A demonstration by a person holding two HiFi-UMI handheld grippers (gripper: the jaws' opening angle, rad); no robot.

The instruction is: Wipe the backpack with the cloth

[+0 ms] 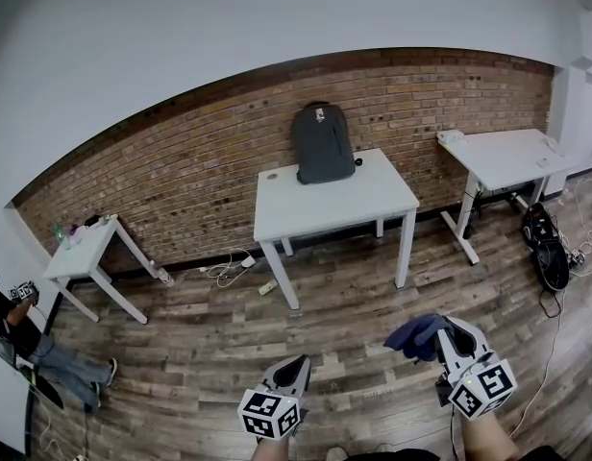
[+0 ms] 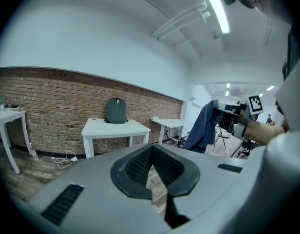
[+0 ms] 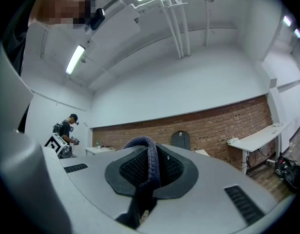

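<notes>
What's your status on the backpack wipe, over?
Left gripper shut, empty. Right gripper shut on dark blue cloth. Grey fabric backpack upright on white table against brick wall, untouched, well out of reach. Wood floor in between.

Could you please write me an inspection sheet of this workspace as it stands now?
Surface: white rectangular table, mostly bare, against the red brick wall.
Job's things: dark grey fabric backpack upright at the table's back edge; dark blue cloth held away from the table.
Clutter: small dark item on the table; black bag on the floor.
Grippers: left gripper shut, empty; right gripper shut on the cloth.
Cables: white cable on the wooden floor.
Surroundings: smaller white table at left, long white table at right, a person at far left.
</notes>
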